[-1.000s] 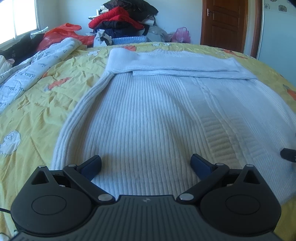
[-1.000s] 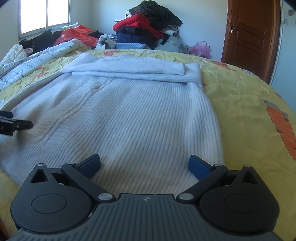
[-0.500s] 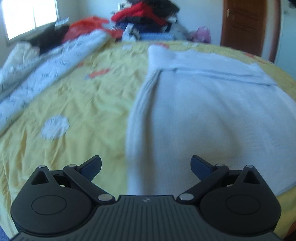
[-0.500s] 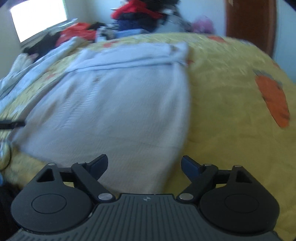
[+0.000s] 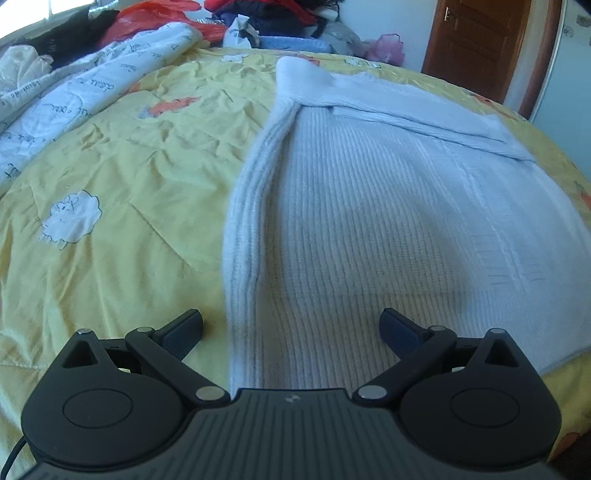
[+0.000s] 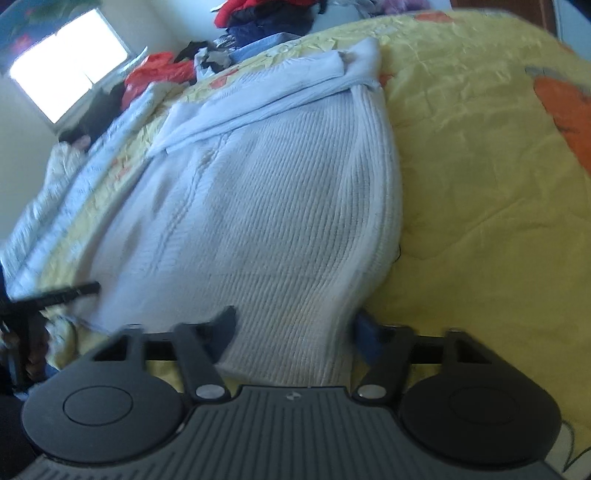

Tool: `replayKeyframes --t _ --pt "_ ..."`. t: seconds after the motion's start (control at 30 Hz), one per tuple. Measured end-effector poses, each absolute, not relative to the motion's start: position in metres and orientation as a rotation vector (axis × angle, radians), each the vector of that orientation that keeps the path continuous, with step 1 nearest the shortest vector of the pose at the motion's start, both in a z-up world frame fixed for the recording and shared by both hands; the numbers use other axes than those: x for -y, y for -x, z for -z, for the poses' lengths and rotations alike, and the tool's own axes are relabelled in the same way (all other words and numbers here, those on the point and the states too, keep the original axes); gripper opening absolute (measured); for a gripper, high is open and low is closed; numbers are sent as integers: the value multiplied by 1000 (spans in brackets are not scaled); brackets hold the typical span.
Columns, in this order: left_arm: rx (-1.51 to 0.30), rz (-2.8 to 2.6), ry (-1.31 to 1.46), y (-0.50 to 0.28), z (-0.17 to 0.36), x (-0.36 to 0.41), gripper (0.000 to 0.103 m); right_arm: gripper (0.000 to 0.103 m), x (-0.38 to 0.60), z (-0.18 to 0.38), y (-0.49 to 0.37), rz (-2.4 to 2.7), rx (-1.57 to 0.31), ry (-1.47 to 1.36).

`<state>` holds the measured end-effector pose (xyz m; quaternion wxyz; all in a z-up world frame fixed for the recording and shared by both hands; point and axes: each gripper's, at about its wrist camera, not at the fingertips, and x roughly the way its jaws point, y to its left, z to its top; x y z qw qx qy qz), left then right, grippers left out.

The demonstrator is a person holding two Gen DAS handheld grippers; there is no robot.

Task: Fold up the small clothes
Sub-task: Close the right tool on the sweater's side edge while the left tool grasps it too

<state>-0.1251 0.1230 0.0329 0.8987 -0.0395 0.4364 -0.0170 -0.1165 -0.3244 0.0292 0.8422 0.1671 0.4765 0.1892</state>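
A white ribbed knit sweater (image 5: 369, 206) lies flat on the yellow bedspread (image 5: 122, 192), its sleeves folded across the far end. My left gripper (image 5: 291, 328) is open, its jaws wide, straddling the sweater's near left edge at the hem. In the right wrist view the sweater (image 6: 280, 206) runs away from me. My right gripper (image 6: 295, 325) is open, tilted, with the sweater's near right hem corner between its fingers. The left gripper's tip (image 6: 66, 293) shows at the left.
A white printed quilt (image 5: 62, 96) lies along the bed's left side. A pile of red, dark and blue clothes (image 5: 258, 18) sits at the far end. A brown door (image 5: 476, 40) stands at the back right. A window (image 6: 70, 81) is on the left wall.
Both grippers moved outward to the sweater's near corners, the left to the left edge, the right to the right edge. The right gripper has tilted and its jaws have narrowed around the hem.
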Motion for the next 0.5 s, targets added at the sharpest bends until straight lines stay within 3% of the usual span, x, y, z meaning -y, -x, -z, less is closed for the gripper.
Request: replayKeyframes --t 0.07,0.2,0.37,0.4,0.43,0.5 --pt "-911 51 96 125 -34 -125 98 27 330 -27 113 -402 -1032 -396" --pt "-926 76 111 126 -39 -129 86 28 339 -17 108 -406 -1048 -490" --pt "-958 141 163 120 -41 -134 85 34 347 -2 97 -421 -1056 -667" --pt "-960 146 162 120 -41 -135 77 34 346 0 96 -431 -1053 -679" --pt "-958 141 156 120 -43 -136 51 34 345 1 94 -448 -1056 -681" --pt "-975 116 173 117 -45 -142 33 20 344 2 91 -460 -1063 -678"
